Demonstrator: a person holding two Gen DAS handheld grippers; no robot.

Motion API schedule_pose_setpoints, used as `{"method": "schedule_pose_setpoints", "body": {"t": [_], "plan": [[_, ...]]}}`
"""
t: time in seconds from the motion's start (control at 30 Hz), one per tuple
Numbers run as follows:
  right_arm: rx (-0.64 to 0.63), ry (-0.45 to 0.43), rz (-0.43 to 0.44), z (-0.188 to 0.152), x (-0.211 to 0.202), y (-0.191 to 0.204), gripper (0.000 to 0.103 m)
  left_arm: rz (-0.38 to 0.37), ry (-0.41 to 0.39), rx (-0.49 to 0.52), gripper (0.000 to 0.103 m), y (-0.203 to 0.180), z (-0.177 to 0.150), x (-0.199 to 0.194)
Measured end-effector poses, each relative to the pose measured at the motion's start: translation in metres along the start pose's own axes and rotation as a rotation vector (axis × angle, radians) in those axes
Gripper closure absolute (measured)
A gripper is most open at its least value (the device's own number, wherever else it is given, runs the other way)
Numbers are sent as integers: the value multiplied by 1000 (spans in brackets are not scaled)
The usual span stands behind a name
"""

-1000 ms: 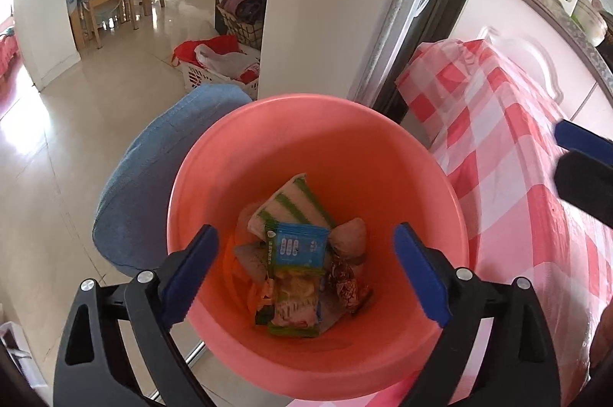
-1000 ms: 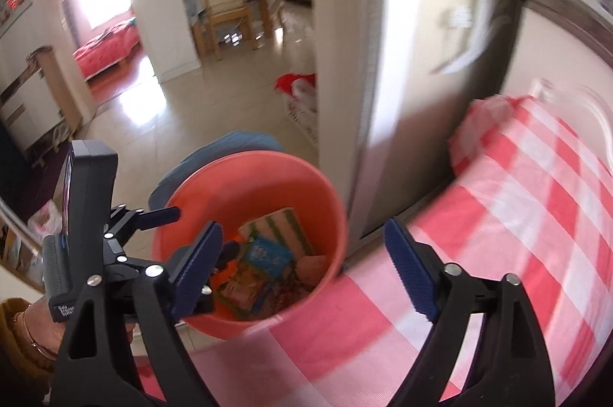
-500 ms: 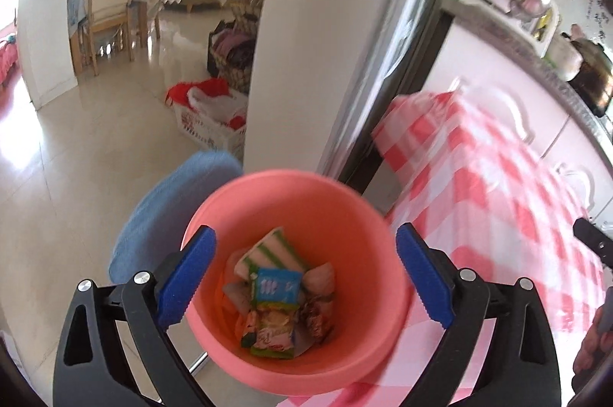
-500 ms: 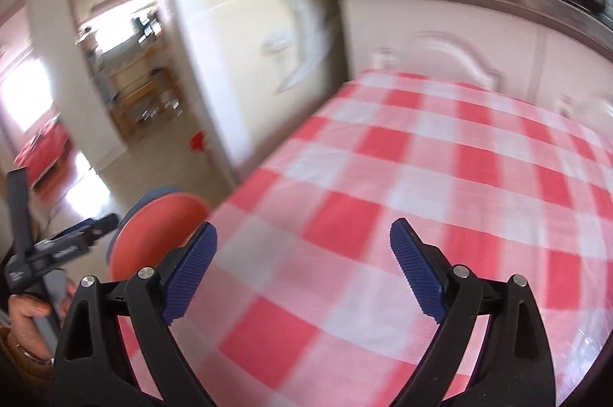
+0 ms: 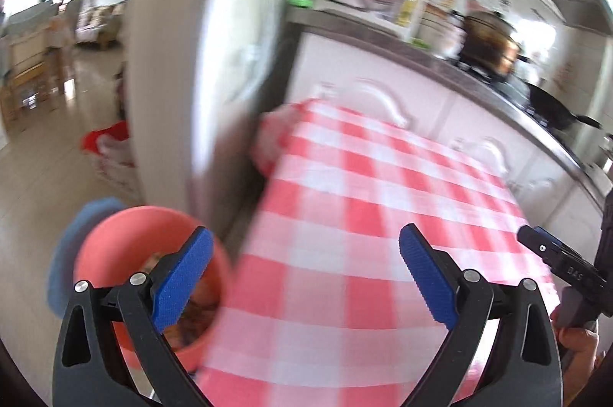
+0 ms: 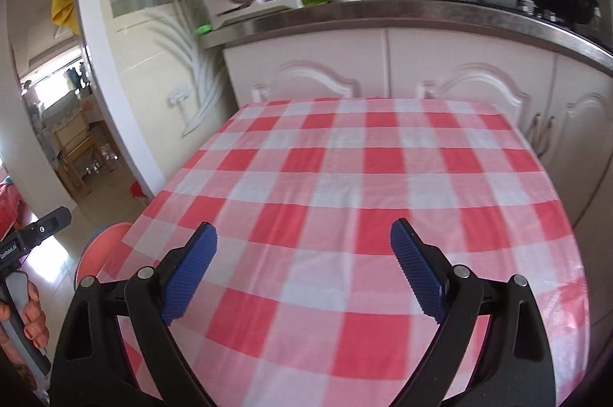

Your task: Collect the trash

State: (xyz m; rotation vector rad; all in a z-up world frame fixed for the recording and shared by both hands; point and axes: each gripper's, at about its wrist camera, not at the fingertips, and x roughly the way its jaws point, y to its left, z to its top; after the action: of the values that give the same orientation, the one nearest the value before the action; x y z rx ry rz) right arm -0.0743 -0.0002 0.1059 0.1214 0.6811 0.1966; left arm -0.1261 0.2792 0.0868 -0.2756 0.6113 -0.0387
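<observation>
Coral plastic curved behind my left gripper's [image 5: 304, 265] near finger: the round bucket [image 5: 115, 234], crumpled wrappers [image 5: 191, 315] inside, sat below the table edge. My jaws had just been opening, nothing between them, ribbed blue pads [image 5: 425, 276] wide over blurred checked cloth [image 5: 364, 215].

My right gripper [image 6: 304, 269] gaped, jaws empty, above smooth red-and-white tablecloth; the bucket's rim [image 6: 107, 242] peeked far left.

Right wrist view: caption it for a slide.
Open hand-held gripper over a bare checked tablecloth; pink bucket beside the table.
</observation>
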Motion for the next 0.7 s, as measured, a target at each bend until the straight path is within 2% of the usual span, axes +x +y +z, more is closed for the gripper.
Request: {"method": "schedule_pose_setpoints", "body": {"t": [0.1,0.37,0.43,0.7], "plan": [[26,-40,-44,7,-32,-12,10,-62,-12,50,6,-41,3,-6],[53,-209,-144,16,-133,-38,4,-117,-23,176,6,-137,9,-31],[57,-238,-170,17,-154,-44,4,-120,-33,201,6,-155,9,-41],[74,-351,-295,21,-261,-60,4,-251,-105,281,6,-221,22,-93]]}}
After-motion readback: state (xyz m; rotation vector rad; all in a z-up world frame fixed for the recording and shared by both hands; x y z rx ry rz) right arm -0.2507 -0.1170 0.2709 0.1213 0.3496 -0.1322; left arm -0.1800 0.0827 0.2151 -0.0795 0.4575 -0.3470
